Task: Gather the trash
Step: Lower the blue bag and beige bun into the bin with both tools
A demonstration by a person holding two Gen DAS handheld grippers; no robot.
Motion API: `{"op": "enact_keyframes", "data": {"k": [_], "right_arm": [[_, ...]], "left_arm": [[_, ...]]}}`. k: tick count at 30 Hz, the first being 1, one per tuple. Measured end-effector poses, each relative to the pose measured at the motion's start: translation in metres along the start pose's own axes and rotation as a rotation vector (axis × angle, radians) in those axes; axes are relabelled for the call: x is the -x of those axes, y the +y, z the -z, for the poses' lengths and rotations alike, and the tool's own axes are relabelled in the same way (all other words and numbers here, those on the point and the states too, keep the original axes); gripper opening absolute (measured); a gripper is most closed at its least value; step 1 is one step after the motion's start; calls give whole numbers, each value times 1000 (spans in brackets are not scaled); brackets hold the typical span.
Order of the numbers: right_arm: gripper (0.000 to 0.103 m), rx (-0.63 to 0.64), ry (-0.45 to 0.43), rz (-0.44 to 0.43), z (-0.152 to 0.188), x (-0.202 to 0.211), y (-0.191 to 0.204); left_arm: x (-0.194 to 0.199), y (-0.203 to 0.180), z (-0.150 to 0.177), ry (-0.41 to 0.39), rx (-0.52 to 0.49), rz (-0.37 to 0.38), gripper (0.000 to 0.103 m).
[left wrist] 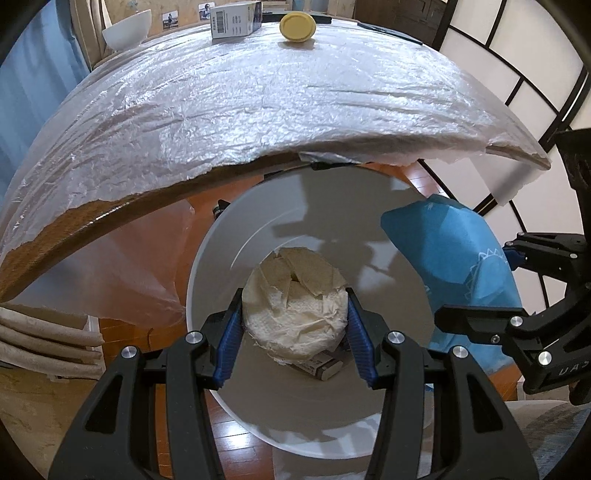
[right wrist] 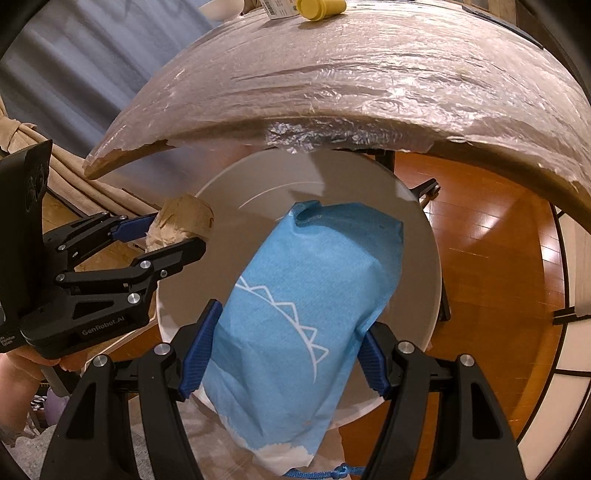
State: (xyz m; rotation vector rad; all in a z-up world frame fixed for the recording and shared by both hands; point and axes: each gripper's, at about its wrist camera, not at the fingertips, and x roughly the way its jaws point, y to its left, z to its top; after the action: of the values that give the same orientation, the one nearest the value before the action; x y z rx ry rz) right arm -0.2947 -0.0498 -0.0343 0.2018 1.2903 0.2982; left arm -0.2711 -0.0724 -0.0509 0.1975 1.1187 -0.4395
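The left gripper [left wrist: 294,317] clamps a crumpled paper wad [left wrist: 295,314] over the white bin [left wrist: 221,266], half hiding a small box [left wrist: 321,365] at lower centre. The right gripper [right wrist: 286,347] clamps a blue bag [right wrist: 303,295], its bottom cut off.

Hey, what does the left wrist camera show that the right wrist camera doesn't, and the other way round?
Only the left wrist view shows the small box lying at the bottom of the white bin, under the crumpled tissue wad, and the white bowl past the table.

Only the right wrist view shows the blue drawstring and the white zigzag print on the blue bag.

Both show the bin, the plastic-covered table, the yellow cap, the left gripper holding the wad and the right gripper holding the bag.
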Motion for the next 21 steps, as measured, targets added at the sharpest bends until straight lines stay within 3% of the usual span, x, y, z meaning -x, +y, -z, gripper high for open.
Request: {"op": "enact_keyframes", "data": {"k": [21], "right_arm": [[67,2,25,12,-6,-20,-2]], "left_arm": [[-25,-4,-7,39,0,-28,52]]}}
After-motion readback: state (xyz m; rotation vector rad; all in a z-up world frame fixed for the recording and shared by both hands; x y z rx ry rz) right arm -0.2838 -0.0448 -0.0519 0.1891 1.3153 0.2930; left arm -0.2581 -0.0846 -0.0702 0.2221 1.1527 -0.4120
